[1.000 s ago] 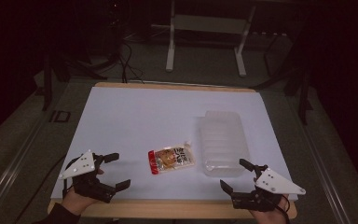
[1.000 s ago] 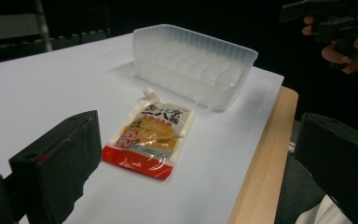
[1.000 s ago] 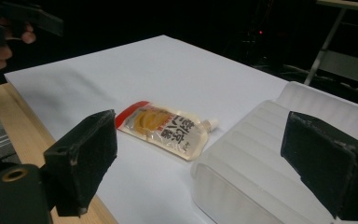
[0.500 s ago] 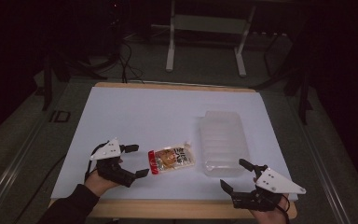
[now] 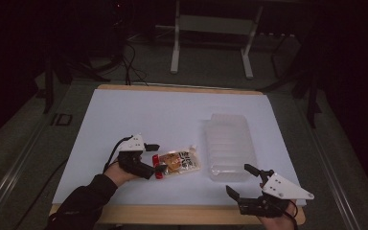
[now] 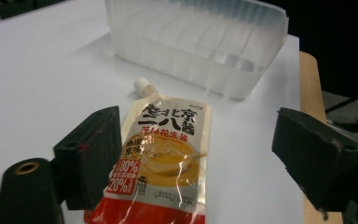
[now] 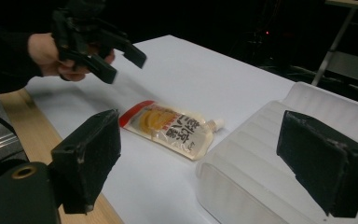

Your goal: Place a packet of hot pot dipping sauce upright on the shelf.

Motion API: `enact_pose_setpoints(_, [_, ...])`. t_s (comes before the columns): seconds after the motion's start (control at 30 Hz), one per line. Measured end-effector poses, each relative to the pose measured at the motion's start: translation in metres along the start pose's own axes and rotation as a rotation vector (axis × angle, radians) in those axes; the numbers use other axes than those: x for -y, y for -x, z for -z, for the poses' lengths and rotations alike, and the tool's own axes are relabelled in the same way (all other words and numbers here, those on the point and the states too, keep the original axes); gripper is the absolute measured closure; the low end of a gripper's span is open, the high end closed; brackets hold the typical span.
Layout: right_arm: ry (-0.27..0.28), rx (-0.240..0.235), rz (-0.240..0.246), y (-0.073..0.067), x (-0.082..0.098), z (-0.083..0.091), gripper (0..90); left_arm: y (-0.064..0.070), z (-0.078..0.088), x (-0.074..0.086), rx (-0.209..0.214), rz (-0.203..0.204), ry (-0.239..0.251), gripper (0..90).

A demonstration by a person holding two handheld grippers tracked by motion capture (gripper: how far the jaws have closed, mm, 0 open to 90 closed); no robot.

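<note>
The left tool [image 5: 156, 157] sits at the red bottom end of the sauce pouch [image 5: 178, 161], its jaws spread to either side of that end and just now closing in, with no pad pressing on the pouch. The pouch lies flat on the white table [image 5: 148, 115], its small white spout [image 6: 144, 87] pointing toward the clear plastic container [image 5: 230, 143], which rests upside down just beside the pouch. The right tool [image 5: 243, 181] hovers with jaws spread and nothing between them at the table's near edge, close to the container's near end and well apart from the pouch.
</note>
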State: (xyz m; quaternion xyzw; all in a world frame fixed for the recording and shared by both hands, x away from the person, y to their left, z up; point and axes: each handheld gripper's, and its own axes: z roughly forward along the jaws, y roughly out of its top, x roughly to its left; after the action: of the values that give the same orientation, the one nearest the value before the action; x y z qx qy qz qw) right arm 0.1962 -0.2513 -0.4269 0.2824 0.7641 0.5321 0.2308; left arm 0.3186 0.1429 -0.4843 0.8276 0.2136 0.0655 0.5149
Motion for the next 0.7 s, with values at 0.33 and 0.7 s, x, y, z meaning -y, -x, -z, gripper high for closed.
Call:
enact_pose_setpoints(0.33, [-0.011,-0.009,0.004,-0.001,0.001,-0.001,14.0,-0.018,-0.035,-0.011,-0.016,-0.029,-0.073,31.8])
enact_pose_setpoints(0.7, [-0.018,-0.020,0.000,0.000,0.002,-0.001,14.6,-0.029,-0.072,-0.021,-0.002,-0.028,-0.147,45.2])
